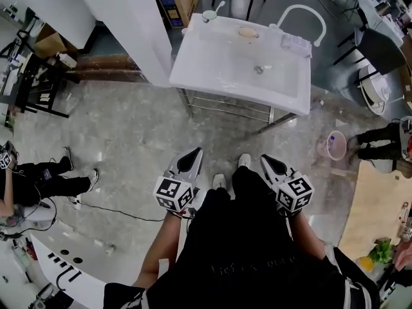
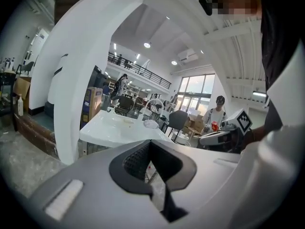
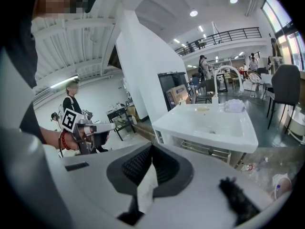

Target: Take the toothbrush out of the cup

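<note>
Two items: grey left gripper (image 1: 192, 154), grey right gripper (image 1: 268, 161), jaws closed, empty; white rectangular washbasin (image 1: 219, 69) well ahead.

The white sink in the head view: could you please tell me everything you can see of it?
The sink is a glossy white rectangular basin that looks ceramic or plastic. It stands level on a thin metal frame beside a white pillar. A drain sits in its bowl, and an arched white tap rises at its far right. A cup holding a toothbrush stands on its far left corner.
</note>
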